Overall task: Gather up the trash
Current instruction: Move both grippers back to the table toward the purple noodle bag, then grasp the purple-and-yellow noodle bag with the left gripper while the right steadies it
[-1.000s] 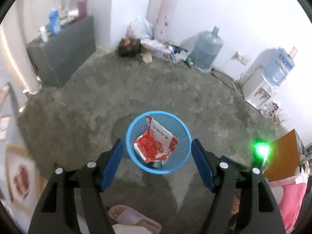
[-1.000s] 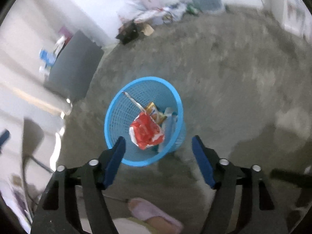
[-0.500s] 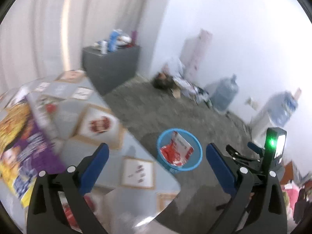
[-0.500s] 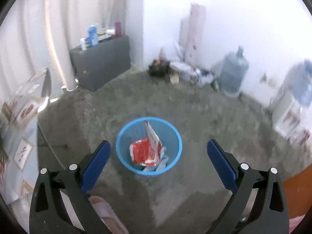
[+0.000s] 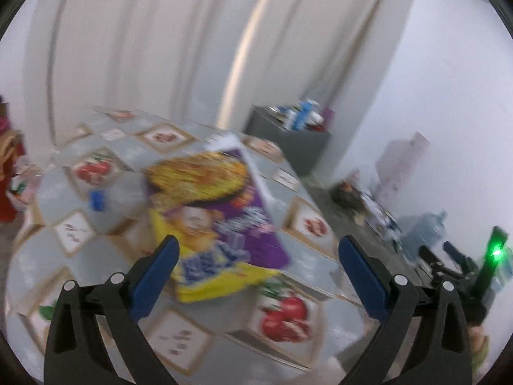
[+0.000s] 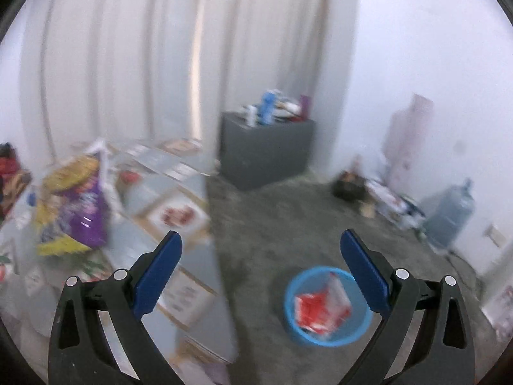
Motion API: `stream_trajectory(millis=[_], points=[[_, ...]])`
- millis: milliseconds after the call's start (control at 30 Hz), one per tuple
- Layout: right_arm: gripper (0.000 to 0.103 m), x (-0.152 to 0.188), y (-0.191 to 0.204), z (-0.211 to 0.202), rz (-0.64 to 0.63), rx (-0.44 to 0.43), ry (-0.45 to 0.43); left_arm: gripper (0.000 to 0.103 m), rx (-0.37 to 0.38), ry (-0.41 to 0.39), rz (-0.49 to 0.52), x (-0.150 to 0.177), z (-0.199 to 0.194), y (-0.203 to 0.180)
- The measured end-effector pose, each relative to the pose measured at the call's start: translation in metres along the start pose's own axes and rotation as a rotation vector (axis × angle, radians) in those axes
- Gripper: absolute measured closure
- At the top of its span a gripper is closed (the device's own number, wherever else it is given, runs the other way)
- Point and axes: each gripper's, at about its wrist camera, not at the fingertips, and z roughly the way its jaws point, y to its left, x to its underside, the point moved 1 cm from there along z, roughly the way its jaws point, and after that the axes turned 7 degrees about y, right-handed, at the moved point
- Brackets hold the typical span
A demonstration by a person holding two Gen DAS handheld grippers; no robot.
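A big purple and yellow snack bag (image 5: 218,221) lies on the table's patterned cloth (image 5: 298,317), and a clear plastic bottle with a blue cap (image 5: 112,197) lies to its left. My left gripper (image 5: 258,256) hovers open over the bag's near end, with nothing between its fingers. In the right wrist view the same bag (image 6: 80,211) shows blurred at the far left. My right gripper (image 6: 261,253) stands open and empty above the floor. The blue bin (image 6: 327,304), low at the right, holds a red and white wrapper (image 6: 320,309).
A grey cabinet (image 6: 266,150) with bottles on top stands against the curtain. A water jug (image 6: 452,216) and a pile of clutter (image 6: 381,192) line the far wall. Grey carpet (image 6: 288,224) lies between table and bin. Red things (image 5: 8,192) sit beyond the table's left edge.
Both grippers rose and swung left from over the bin toward the table, and their jaws widened. The bin left the left wrist view; the snack bag now fills its centre.
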Motion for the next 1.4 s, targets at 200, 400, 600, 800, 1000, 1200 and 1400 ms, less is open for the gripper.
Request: stream_trajectory(millis=[200, 400, 600, 800, 1000, 1200, 1400], points=[[0.008, -0.037, 0.055, 0.008, -0.075, -0.131, -0.047, 0.006, -0.078, -0.059, -0.035, -0.009, 0.006, 0.043], [0.008, -0.058, 0.103, 0.030, -0.151, -0.207, -0.053, 0.006, -0.107, -0.072, -0.037, -0.018, 0.026, 0.066], [0.025, -0.070, 0.148, 0.059, -0.225, -0.303, 0.007, 0.015, -0.080, -0.052, -0.046, -0.026, 0.048, 0.074], [0.036, -0.074, 0.181, 0.088, -0.264, -0.382, 0.073, 0.032, -0.051, 0.026, -0.075, -0.030, 0.074, 0.083], [0.047, -0.069, 0.198, 0.117, -0.262, -0.432, 0.168, 0.035, -0.022, 0.115, -0.133, -0.027, 0.093, 0.098], [0.054, -0.067, 0.198, 0.130, -0.233, -0.458, 0.221, 0.036, 0.055, 0.157, -0.163, -0.025, 0.105, 0.107], [0.057, -0.065, 0.199, 0.137, -0.223, -0.478, 0.250, 0.055, 0.132, 0.167, -0.194, -0.025, 0.111, 0.110]])
